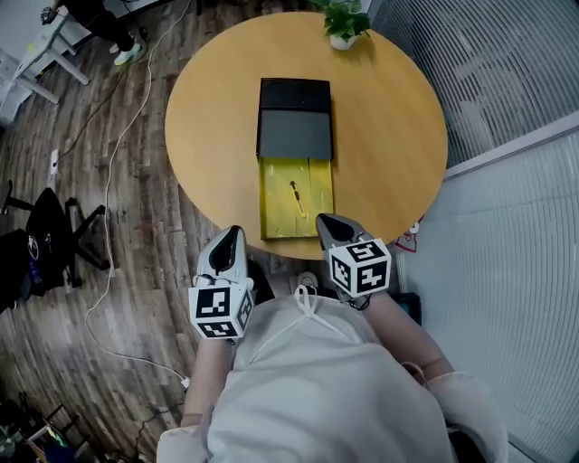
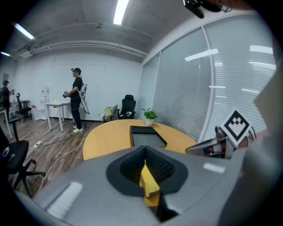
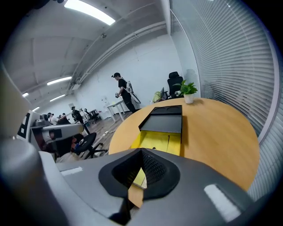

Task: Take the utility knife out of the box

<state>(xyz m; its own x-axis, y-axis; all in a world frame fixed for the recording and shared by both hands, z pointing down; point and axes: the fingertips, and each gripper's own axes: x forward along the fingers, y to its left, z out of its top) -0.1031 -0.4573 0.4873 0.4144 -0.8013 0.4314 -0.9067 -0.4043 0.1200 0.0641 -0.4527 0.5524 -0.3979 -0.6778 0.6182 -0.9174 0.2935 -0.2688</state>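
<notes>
A black box lies on the round wooden table, its yellow tray slid out toward me. In the tray rests the small utility knife. Both grippers hover at the table's near edge, short of the tray. My left gripper is left of the tray's near corner, jaws closed together and empty. My right gripper is at the tray's near right corner, shut and empty. In the right gripper view the black box and yellow tray lie just ahead. The left gripper view shows the box farther off.
A potted plant stands at the table's far edge. A glass wall with blinds runs along the right. Office chairs and cables are on the wooden floor at left. A person stands far off by a desk.
</notes>
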